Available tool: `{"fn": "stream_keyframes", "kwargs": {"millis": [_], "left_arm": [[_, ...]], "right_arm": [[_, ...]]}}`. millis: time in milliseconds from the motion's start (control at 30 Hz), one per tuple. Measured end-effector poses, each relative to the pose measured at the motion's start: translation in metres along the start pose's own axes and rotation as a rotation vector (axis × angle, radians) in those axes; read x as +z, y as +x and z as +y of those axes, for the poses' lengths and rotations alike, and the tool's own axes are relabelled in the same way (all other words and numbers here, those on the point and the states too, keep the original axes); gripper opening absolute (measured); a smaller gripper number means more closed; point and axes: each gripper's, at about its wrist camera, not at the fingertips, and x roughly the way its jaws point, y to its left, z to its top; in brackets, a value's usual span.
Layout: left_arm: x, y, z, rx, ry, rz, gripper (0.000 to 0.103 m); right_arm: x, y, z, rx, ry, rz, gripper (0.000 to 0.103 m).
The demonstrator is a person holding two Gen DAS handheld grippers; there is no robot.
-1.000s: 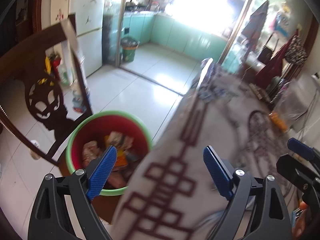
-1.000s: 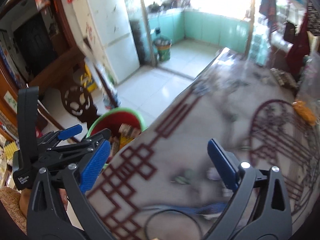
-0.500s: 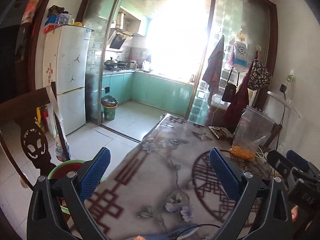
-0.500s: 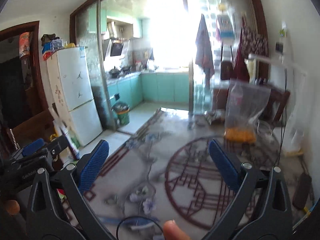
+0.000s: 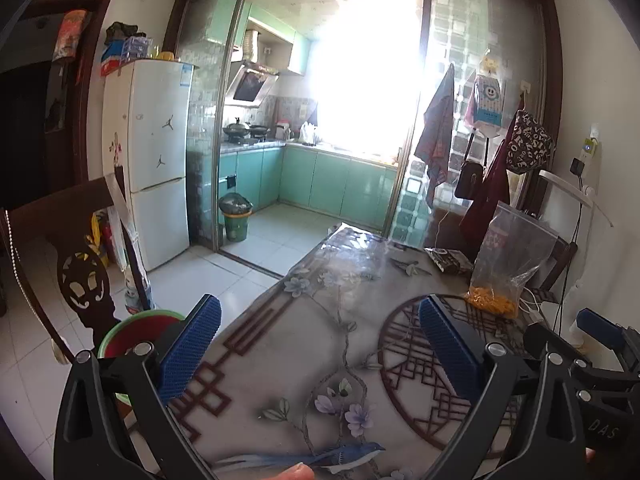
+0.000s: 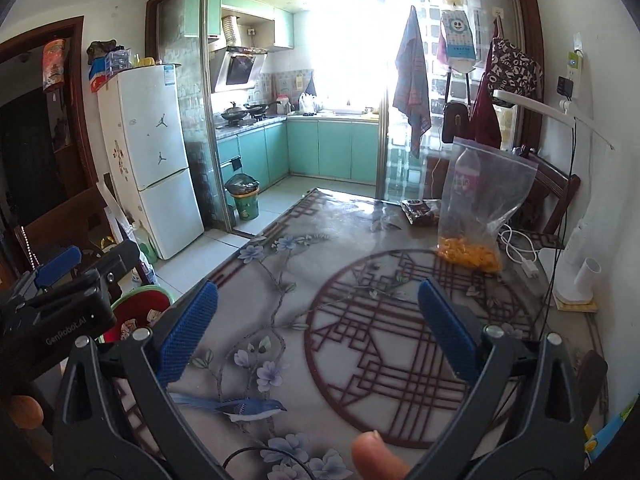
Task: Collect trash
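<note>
A red bin with a green rim (image 5: 132, 328) stands on the floor left of the table; it also shows in the right wrist view (image 6: 140, 308) with wrappers inside. My left gripper (image 5: 316, 344) is open and empty, level above the patterned tablecloth (image 5: 312, 344). My right gripper (image 6: 316, 320) is open and empty above the same cloth (image 6: 320, 280). A dark wrapper (image 6: 420, 210) lies at the table's far end, also in the left wrist view (image 5: 448, 260). A clear bag with orange bits (image 6: 476, 216) stands beside it, also in the left wrist view (image 5: 504, 272).
A dark wooden chair (image 5: 72, 264) stands by the bin. A white fridge (image 6: 152, 152) and a green kitchen bin (image 6: 244, 200) are beyond. A white cable (image 6: 516, 244) and a white lamp base (image 6: 576, 276) sit at the table's right edge. Clothes hang on the far wall.
Both grippers have tilted up from looking down at the red bin and table edge to looking level across the table. Both stayed open and empty.
</note>
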Motion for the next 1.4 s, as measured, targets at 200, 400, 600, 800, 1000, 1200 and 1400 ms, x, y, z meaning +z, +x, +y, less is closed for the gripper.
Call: {"fn": "stream_keyframes", "kwargs": {"millis": [200,400,600,800,1000,1200,1400], "left_arm": [[-0.001,0.007,0.001,0.008,-0.002,0.058,0.095],[0.001,0.003,0.0,0.021,0.017,0.057,0.095],[0.001,0.005,0.0,0.032,0.019,0.064,0.095],[0.001,0.007,-0.004,0.031,0.032,0.068,0.095],[0.0,0.011,-0.006,0.029,0.039,0.08,0.095],[0.001,0.014,-0.006,0.038,0.04,0.087,0.095],[0.001,0.015,-0.007,0.041,0.046,0.09,0.095]], "right_arm": [[0.002,0.004,-0.003,-0.041,-0.009,0.023,0.098],[0.005,0.007,-0.011,-0.03,0.012,0.039,0.098],[0.006,0.011,-0.011,-0.029,0.009,0.046,0.098],[0.005,0.014,-0.014,-0.036,0.013,0.053,0.098],[0.004,0.016,-0.015,-0.041,0.014,0.059,0.098],[0.004,0.019,-0.015,-0.041,0.014,0.068,0.098],[0.004,0.021,-0.016,-0.042,0.018,0.072,0.098]]}}
